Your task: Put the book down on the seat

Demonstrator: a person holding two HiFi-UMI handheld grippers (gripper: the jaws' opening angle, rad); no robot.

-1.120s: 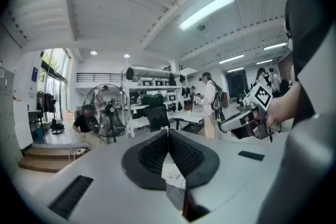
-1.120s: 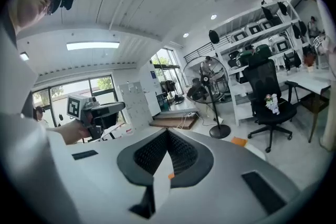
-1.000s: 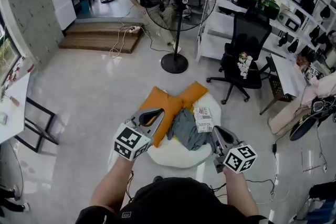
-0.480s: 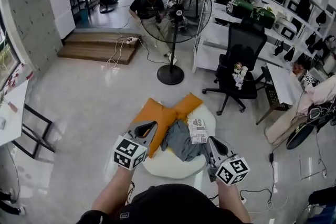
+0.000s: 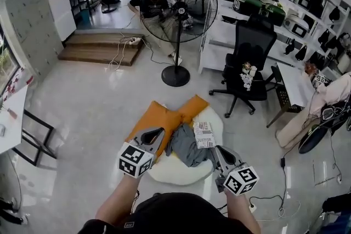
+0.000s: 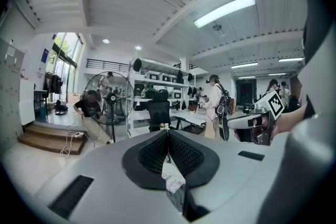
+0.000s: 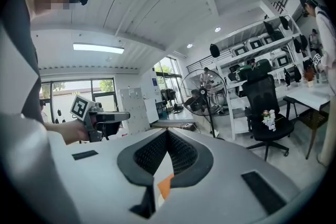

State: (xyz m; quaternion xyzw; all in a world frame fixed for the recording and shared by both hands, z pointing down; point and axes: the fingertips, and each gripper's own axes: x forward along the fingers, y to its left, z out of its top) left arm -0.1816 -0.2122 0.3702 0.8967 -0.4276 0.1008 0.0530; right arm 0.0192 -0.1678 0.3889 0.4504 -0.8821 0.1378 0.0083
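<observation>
1. Head view: book lies flat at mid-frame on the white seat, touching a grey garment, beside orange cushions. Left gripper and right gripper hover just below it in the frame, neither touching it.
2. Left gripper view: jaws pressed together at centre frame, nothing between them.
3. Right gripper view: jaws likewise closed and empty. The book looks thin, light and floppy; a pinch on its lower edge would probably lift it, though it may sag.

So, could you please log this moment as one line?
book: on seat | left tongs: shut, empty | right tongs: shut, empty
</observation>
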